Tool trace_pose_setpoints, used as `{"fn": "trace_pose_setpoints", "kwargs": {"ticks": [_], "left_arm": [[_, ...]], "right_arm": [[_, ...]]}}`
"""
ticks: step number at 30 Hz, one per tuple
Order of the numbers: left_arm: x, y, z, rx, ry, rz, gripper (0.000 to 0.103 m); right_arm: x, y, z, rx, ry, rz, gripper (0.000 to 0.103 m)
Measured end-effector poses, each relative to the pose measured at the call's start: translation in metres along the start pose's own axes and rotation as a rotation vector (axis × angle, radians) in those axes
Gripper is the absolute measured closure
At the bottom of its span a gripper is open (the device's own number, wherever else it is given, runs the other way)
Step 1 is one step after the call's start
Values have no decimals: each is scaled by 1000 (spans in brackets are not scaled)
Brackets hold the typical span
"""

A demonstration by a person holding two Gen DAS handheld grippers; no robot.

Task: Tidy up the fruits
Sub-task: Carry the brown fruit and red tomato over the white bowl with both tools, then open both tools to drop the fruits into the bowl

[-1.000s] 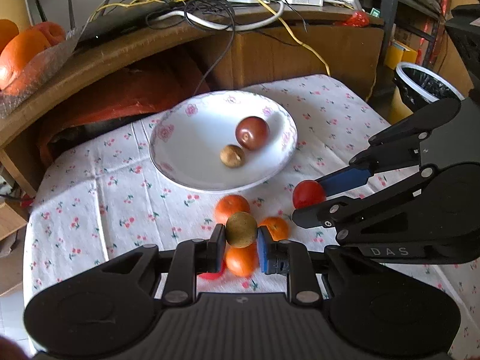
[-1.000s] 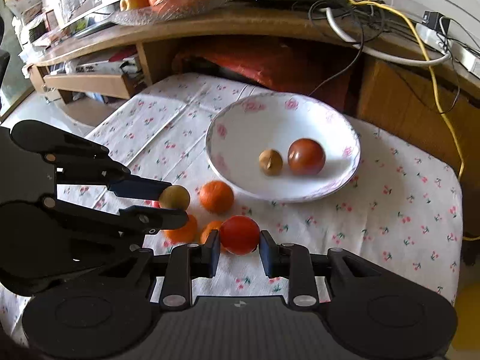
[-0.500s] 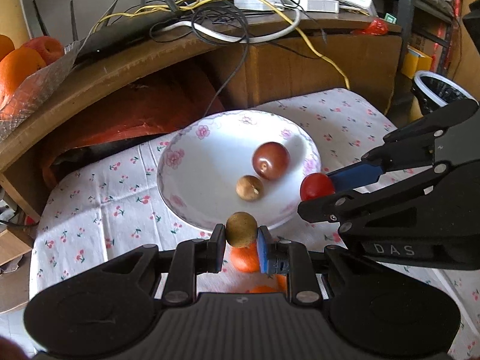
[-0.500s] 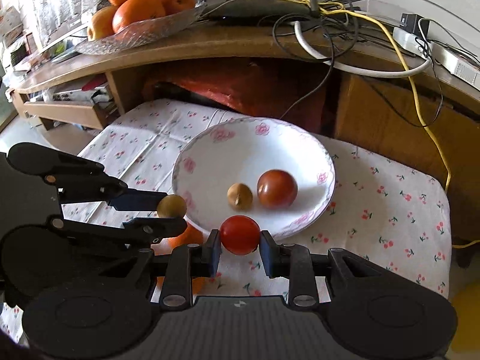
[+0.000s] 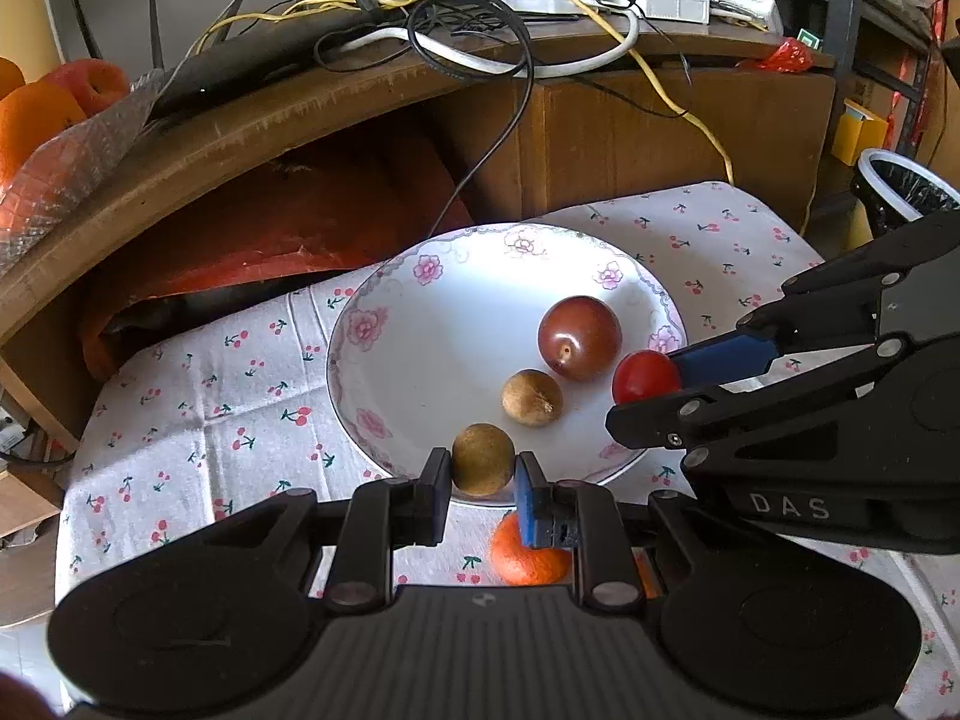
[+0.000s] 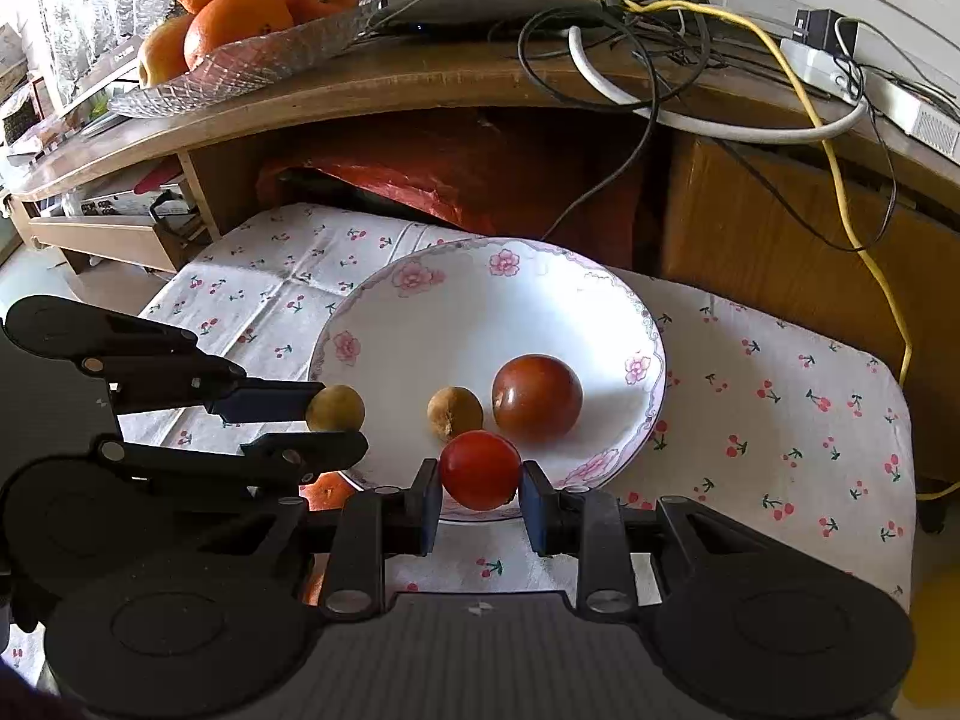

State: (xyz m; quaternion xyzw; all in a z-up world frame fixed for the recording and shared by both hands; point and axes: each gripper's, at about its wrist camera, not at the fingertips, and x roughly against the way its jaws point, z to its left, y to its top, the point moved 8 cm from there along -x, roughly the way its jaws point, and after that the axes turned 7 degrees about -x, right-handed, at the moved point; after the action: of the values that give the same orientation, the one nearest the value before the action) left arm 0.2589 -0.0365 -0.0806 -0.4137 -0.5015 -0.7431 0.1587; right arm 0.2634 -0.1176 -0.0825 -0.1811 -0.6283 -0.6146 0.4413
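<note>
Roughly halfway. Plate (image 5: 384, 300) already has dark tomato (image 5: 579, 337) plus brown fruit (image 5: 532, 397). Left gripper (image 5: 483, 483) pinching tan fruit (image 5: 483, 459) over near rim; right gripper (image 6: 480, 495) pinching red tomato (image 6: 480, 469) just over rim. Orange (image 5: 528, 558) left on worktop (image 5: 180, 372). Only right view shows fruit bowl (image 6: 240, 69) whole on shelf; left view shows bin (image 5: 900, 192).

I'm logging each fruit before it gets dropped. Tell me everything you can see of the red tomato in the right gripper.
The red tomato is small, round, smooth and glossy, bright red, with no stem showing. The right gripper is shut on it, its fingers pressing each side. It is held over the near rim of the flowered white plate, apart from the darker tomato and small brown fruit lying in the plate. Nothing else appears to touch it.
</note>
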Motion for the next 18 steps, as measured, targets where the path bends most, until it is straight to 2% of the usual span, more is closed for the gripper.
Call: {"fn": "trace_pose_setpoints", "kwargs": {"ticks": [18], "left_arm": [[-11,1,3,8,4,3,72]], "right_arm": [[-13,3,-3,12,-18,6,76]]}}
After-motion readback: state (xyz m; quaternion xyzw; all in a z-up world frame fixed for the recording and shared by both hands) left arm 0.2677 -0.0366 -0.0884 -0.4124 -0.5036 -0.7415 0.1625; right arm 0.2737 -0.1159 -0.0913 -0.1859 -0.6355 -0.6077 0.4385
